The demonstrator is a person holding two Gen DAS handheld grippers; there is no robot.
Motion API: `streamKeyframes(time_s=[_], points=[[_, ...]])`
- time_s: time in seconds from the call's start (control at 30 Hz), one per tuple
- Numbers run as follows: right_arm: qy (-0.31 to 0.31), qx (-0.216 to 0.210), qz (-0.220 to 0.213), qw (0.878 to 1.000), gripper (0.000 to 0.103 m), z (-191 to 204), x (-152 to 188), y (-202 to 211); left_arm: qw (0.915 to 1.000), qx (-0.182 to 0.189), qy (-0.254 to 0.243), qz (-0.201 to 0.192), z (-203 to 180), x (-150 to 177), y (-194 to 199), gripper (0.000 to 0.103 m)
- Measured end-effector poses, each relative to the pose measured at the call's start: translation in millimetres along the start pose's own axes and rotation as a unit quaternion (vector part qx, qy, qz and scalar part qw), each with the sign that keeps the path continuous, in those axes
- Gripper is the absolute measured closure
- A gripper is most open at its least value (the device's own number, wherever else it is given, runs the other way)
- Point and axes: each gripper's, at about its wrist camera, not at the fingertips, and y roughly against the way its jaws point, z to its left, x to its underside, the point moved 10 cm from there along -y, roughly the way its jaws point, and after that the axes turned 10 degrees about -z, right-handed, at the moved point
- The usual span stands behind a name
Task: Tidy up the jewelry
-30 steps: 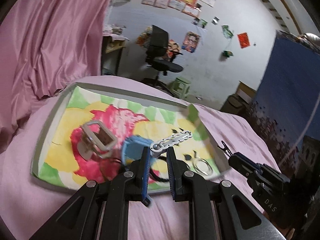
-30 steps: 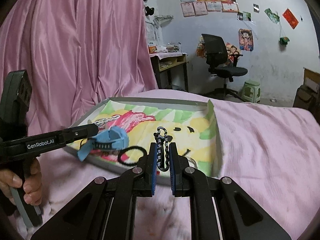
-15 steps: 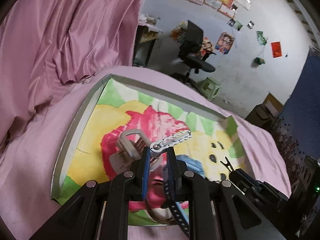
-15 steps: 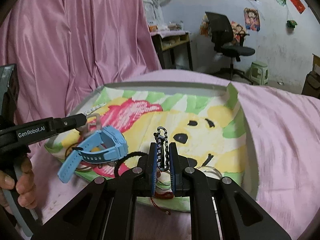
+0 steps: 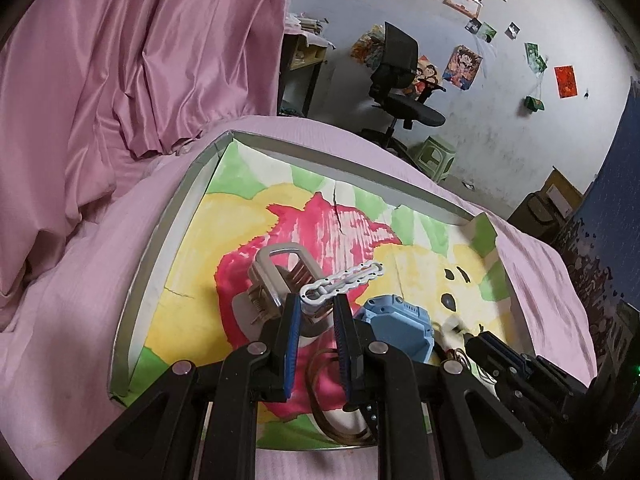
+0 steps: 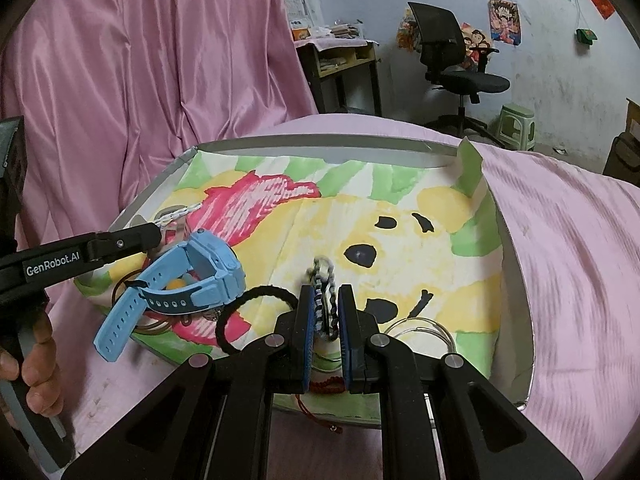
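The left gripper (image 5: 314, 312) is clamped on one end of a white chain bracelet (image 5: 342, 281), which juts forward above the tray (image 5: 160, 240). From the right wrist view, this tool reaches in level over the tray's left edge, a hand (image 6: 38, 364) wrapped round its grip below. A blue watch (image 6: 188, 280) hangs at its tip (how it is caught there cannot be told). The right gripper (image 6: 323, 316) pinches a black-and-white braided bracelet (image 6: 322, 292) upright over the tray's near edge. On the tray floor near that edge lie a black hair tie (image 6: 240, 312), a red cord bracelet (image 6: 326, 384) and thin silver bangles (image 6: 420, 326); a silver hair claw (image 5: 276, 276) rests toward the left edge.
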Motion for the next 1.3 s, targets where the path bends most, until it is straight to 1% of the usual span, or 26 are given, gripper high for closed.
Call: streamKeyframes(time_s=[0.13,0.2,0.27,0.5,0.57,0.63,0.67,0.7,0.73,0.77,0.8,0.9,0.93,1.03,1.1,1.13,1.2,1.27,1.3], points=[[-0.002,0.000,-0.001,1.000,0.090,-2,0,0,1.0000,0.004,-0.003,-0.001,-1,1,1,0.087],[-0.003,0.001,-0.004,1.000,0.084,-2,0,1,1.0000,0.008,-0.005,-0.001,-1,3,2,0.087],[-0.006,0.001,-0.012,1.000,0.072,-4,-2,4,0.9999,0.011,-0.006,-0.002,-2,4,4,0.087],[-0.006,0.008,-0.031,0.999,0.070,-7,-6,16,0.9998,0.020,-0.005,0.000,-1,8,8,0.086],[-0.004,0.011,-0.040,0.999,0.062,-8,-9,22,0.9997,0.023,-0.003,-0.001,-1,9,10,0.086],[-0.005,0.012,-0.052,0.999,0.059,-7,-12,29,0.9996,0.028,-0.002,-0.004,0,11,13,0.081],[-0.005,0.014,-0.058,0.998,0.059,-7,-13,32,0.9995,0.029,-0.001,-0.008,0,11,15,0.075],[-0.006,0.014,-0.063,0.998,0.058,-8,-14,35,0.9995,0.030,-0.001,-0.012,0,11,17,0.066],[-0.006,0.015,-0.068,0.998,0.055,-8,-15,38,0.9993,0.031,0.000,-0.020,1,10,20,0.062],[-0.006,0.016,-0.073,0.997,0.052,-9,-16,40,0.9992,0.032,0.000,-0.025,0,9,22,0.053],[-0.006,0.016,-0.077,0.997,0.051,-8,-17,43,0.9989,0.032,0.000,-0.033,1,8,26,0.048],[-0.009,0.017,-0.092,0.996,0.049,-8,-20,51,0.9980,0.039,-0.001,-0.049,0,5,33,0.045],[-0.010,0.018,-0.096,0.995,0.046,-8,-21,53,0.9978,0.040,-0.003,-0.052,0,4,36,0.044],[-0.012,0.020,-0.110,0.994,0.041,-8,-23,60,0.9972,0.039,-0.006,-0.064,1,3,41,0.038],[-0.013,0.021,-0.120,0.993,0.037,-8,-25,66,0.9966,0.038,-0.007,-0.073,2,2,46,0.032],[-0.013,0.021,-0.123,0.992,0.033,-7,-26,68,0.9962,0.038,-0.007,-0.078,3,1,49,0.030],[-0.015,0.023,-0.132,0.991,0.028,-8,-26,73,0.9954,0.038,-0.009,-0.088,4,1,54,0.023],[-0.017,0.024,-0.138,0.990,0.020,-8,-27,77,0.9947,0.038,-0.013,-0.095,4,1,59,0.018],[-0.019,0.024,-0.140,0.990,0.018,-8,-27,79,0.9942,0.038,-0.016,-0.099,5,1,62,0.015]])
